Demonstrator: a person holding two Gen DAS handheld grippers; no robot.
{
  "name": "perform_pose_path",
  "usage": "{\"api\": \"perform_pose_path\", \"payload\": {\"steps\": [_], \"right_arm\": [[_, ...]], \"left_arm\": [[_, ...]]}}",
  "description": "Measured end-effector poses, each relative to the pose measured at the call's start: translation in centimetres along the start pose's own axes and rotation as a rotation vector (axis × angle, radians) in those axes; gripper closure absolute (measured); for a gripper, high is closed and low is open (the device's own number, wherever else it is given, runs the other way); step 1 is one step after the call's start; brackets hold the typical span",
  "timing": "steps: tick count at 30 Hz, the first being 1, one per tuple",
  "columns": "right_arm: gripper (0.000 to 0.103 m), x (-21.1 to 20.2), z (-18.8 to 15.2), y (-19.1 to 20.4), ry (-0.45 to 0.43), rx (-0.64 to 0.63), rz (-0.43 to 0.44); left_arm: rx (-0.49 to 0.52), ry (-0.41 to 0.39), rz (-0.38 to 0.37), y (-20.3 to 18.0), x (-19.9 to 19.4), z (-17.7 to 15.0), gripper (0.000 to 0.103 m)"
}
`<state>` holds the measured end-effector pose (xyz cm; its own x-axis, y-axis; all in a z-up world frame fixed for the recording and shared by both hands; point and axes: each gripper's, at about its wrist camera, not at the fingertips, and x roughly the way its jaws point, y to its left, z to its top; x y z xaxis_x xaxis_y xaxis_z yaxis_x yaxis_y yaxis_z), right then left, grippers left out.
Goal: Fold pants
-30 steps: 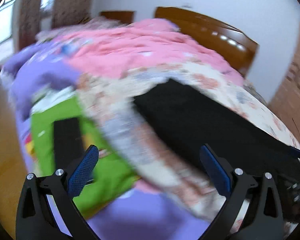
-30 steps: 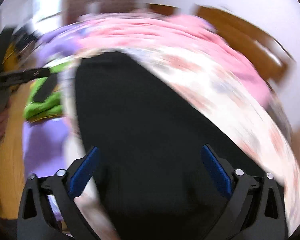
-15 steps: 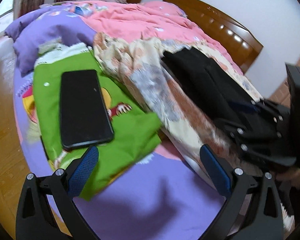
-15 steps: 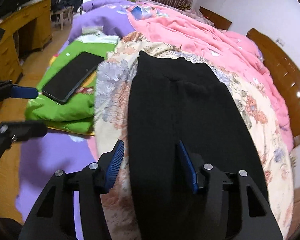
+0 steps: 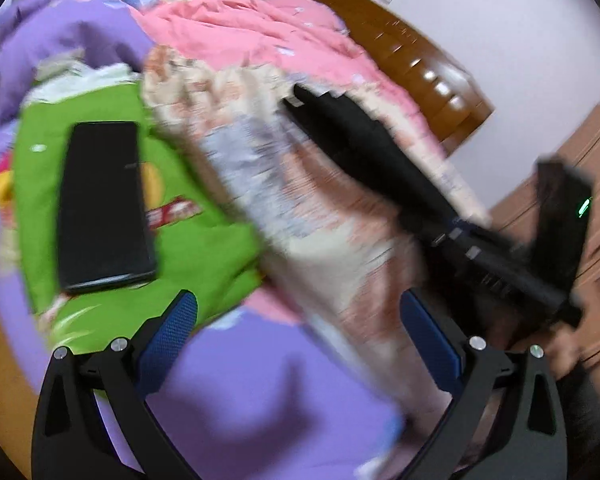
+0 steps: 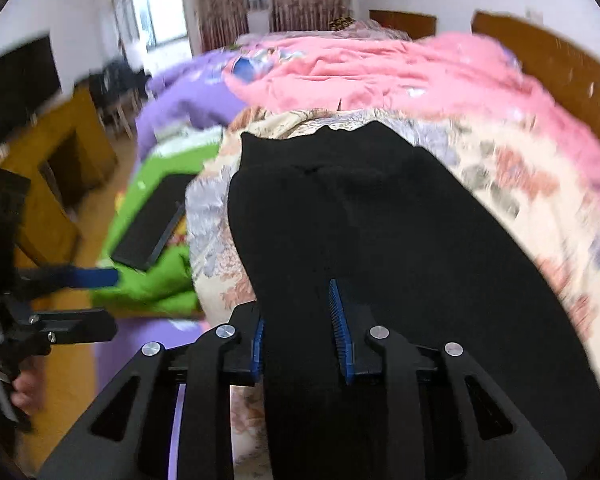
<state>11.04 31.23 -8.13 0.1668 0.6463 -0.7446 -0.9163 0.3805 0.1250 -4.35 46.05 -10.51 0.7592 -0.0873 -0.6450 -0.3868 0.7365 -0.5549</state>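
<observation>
I'm working in a bedroom, over a bed [image 6: 480, 76] with a wooden headboard [image 5: 416, 60] on the far right, heaped with a pink quilt [image 6: 380, 68], a purple cover [image 5: 268, 392] and a flowered blanket [image 5: 308, 200]. The pants [image 6: 380, 240] lie flat on that flowered blanket, laid out lengthwise so their near end comes to me, which I take to be the reason they were spread there: a smooth bed to fold on. My right claw [image 6: 300, 324] sits at that near end with its jaws drawn narrow; they have just been closing, and black cloth stands bunched between the blue pads [image 6: 340, 332], so I read this as pinching the edge to lift it over. Whether the pads already bite firmly I can't quite tell, though the cloth fills the gap. My left claw [image 5: 300, 344] hangs wide and empty over the purple cover, off to the left of the pants and clear of them, likely waiting to take the other corner. A phone [image 5: 104, 204] rests on a green cloth [image 5: 204, 248] at the left, set aside well away from the fold. From the left camera the right claw appears low on the right edge of the blanket, blurred.
</observation>
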Motion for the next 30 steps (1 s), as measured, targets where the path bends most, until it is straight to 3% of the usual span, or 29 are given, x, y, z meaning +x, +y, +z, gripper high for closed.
{"api": "perform_pose_path", "payload": {"steps": [2, 6, 11, 18, 21, 24, 30], "right_arm": [[0.074, 0.2, -0.1, -1.3, 0.008, 0.075, 0.064], [0.072, 0.5, 0.1, -1.7, 0.010, 0.099, 0.090], [0.072, 0.6, -0.1, -3.7, 0.001, 0.216, 0.195], [0.072, 0.6, -0.1, -3.4, 0.003, 0.210, 0.195], [0.072, 0.6, -0.2, -3.2, 0.001, 0.203, 0.189], [0.071, 0.6, -0.2, -3.1, 0.000, 0.194, 0.181], [0.071, 0.5, -0.3, -2.9, -0.006, 0.187, 0.172]], "left_arm": [[-0.023, 0.000, -0.083, -0.4, 0.3, 1.2, 0.002], [-0.064, -0.019, -0.202, -0.5, 1.7, 4.2, 0.002], [-0.211, 0.010, -0.413, 0.9, 5.1, 7.8, 0.002], [-0.276, -0.012, -0.421, 1.9, 7.2, 11.0, 0.004], [-0.282, -0.022, -0.383, 2.2, 7.6, 11.7, 0.009], [-0.269, -0.049, -0.342, 2.5, 7.0, 12.4, 0.011], [-0.238, -0.049, -0.355, 2.1, 7.2, 13.3, 0.017]]}}
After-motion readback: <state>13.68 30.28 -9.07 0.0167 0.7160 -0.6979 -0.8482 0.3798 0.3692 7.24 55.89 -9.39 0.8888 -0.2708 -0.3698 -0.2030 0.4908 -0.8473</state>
